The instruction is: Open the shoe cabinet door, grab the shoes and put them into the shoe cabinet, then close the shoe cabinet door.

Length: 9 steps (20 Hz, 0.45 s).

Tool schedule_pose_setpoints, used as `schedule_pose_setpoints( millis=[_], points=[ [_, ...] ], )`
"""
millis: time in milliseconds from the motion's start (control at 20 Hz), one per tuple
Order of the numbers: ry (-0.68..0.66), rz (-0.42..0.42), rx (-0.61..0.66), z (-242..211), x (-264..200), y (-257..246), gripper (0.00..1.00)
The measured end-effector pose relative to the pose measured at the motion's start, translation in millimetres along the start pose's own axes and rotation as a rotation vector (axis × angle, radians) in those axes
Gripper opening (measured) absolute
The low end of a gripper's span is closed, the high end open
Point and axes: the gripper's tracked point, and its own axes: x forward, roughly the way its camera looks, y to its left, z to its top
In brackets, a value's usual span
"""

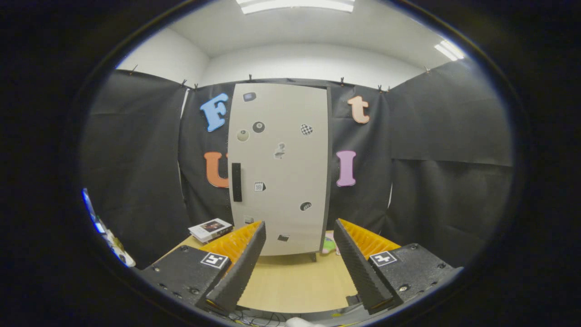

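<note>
The shoe cabinet (279, 168) is seen standing upright on the wooden table (295, 281), well beyond the gripper (299, 240), whose fingers are spread wide with nothing between them. Its pale door (290, 181), dotted with small stickers, is shut. The door is judged to be a stiff, light panel that should swing easily; the dark vertical handle (236, 182) near its left edge is the likely place to be gripped. A stack of books (210, 229) lies just left of the cabinet's foot.

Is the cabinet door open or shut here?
Shut: the door lies flat across the front, handle untouched. The gripper is open, fingers apart.
</note>
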Motion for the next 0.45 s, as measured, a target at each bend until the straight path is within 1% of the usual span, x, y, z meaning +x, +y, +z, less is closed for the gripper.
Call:
schedule_pose_setpoints(
  millis=[450],
  points=[
    [-0.009, -0.003, -0.009, 1.7, 1.5, 1.2, 0.98]
  ],
)
